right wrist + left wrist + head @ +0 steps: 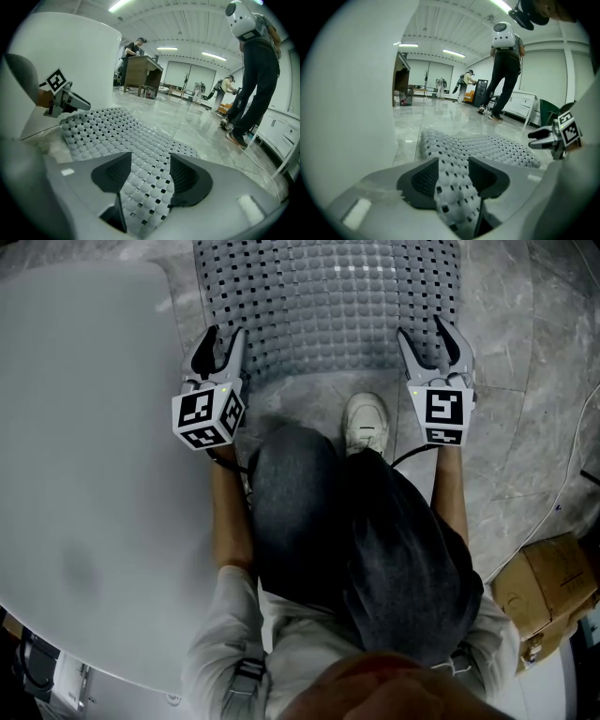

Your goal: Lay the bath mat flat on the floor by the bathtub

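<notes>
With the bath mat [328, 296] lying on the floor [525, 334] along the bathtub [84, 381], the left hand-held gripper [225, 334] and the right hand-held gripper [422, 331] are standing wide open around its near edge, where a jaw could be snagging a hole and rumpling it.

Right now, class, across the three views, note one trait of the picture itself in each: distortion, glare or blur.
Head view: the bathtub is a pale, featureless mass; the bottom edge blurs. Left gripper view: fisheye bending with dark corners, ceiling light reflected on the glossy floor. Right gripper view: same fisheye; the bath mat is sharp.
</notes>
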Demonstrator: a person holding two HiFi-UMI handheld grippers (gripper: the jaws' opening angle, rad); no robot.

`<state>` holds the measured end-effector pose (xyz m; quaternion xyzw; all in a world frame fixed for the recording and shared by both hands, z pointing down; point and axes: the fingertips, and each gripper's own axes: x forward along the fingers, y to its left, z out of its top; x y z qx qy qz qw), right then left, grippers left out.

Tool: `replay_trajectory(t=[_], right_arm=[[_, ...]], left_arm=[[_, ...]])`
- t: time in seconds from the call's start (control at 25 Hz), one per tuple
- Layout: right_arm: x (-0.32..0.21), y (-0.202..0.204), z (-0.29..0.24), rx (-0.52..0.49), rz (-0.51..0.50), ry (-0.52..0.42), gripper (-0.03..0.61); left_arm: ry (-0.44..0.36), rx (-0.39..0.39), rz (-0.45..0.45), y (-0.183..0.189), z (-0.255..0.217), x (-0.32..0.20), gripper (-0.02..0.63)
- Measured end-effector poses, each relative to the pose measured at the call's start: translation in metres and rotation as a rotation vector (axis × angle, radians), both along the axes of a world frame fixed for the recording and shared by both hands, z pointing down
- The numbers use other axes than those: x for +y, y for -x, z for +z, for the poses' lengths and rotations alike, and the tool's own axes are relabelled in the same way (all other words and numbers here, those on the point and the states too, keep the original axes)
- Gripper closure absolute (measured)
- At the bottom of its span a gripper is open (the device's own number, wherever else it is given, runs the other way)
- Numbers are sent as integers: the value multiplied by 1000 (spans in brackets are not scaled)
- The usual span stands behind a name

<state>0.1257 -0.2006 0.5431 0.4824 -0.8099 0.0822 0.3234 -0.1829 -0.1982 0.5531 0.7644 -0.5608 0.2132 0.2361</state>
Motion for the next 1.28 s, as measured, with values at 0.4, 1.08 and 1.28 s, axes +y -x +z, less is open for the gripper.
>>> replay_trajectory(t=[0.4,1.08,1.28], right_arm=[[4,6,-1,1,-12,-5,313],[6,22,-36,-47,-57,-121,423],[5,33,-60,-92,-89,-177,479]], left_arm=[[-75,2,18,-2,-26,-3,402],[-216,-61,202,-42,-69,3,504],[-252,-45,208,-46,-83,3,528]])
